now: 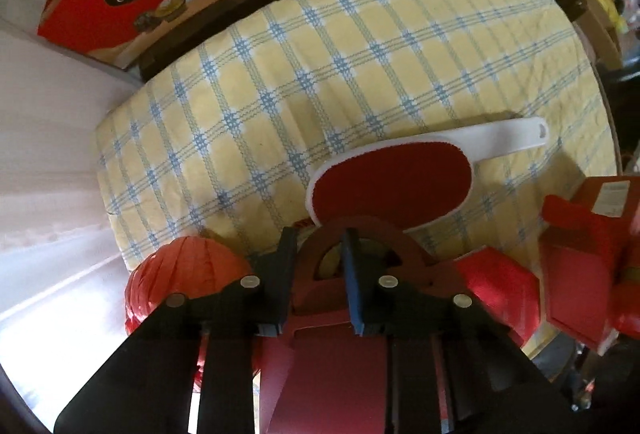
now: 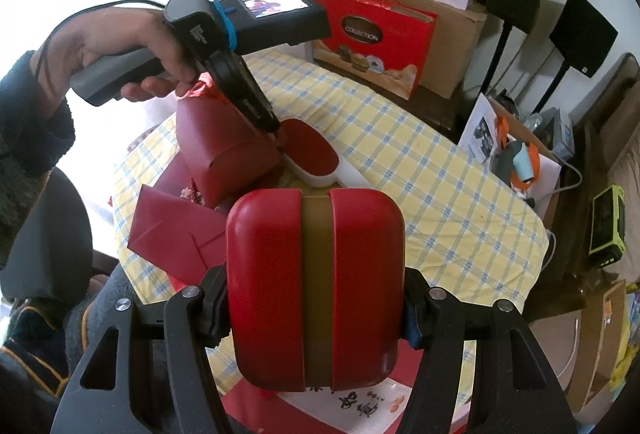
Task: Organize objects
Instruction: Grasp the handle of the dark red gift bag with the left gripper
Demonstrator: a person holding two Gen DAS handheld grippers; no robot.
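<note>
In the left wrist view my left gripper (image 1: 318, 246) points straight down, its blue pads closed on the arched cardboard handle of a dark red gift box (image 1: 332, 374). The right wrist view shows a hand holding the left gripper (image 2: 276, 130) over that gift box (image 2: 224, 158). My right gripper (image 2: 314, 306) is shut on a red case with a tan middle band (image 2: 272, 274), held above the table's near edge. A lint brush (image 1: 388, 186) with a red pad and white handle lies just beyond the box. A red paper lantern (image 1: 188, 274) sits to the box's left.
A round table with a yellow checked cloth (image 2: 420, 186) carries a red envelope (image 2: 176, 238) near the front. A red "Collection" box (image 2: 372, 38) and stacked bags stand behind it. Speakers on stands (image 2: 580, 30) and a cluttered box (image 2: 520, 162) are to the right.
</note>
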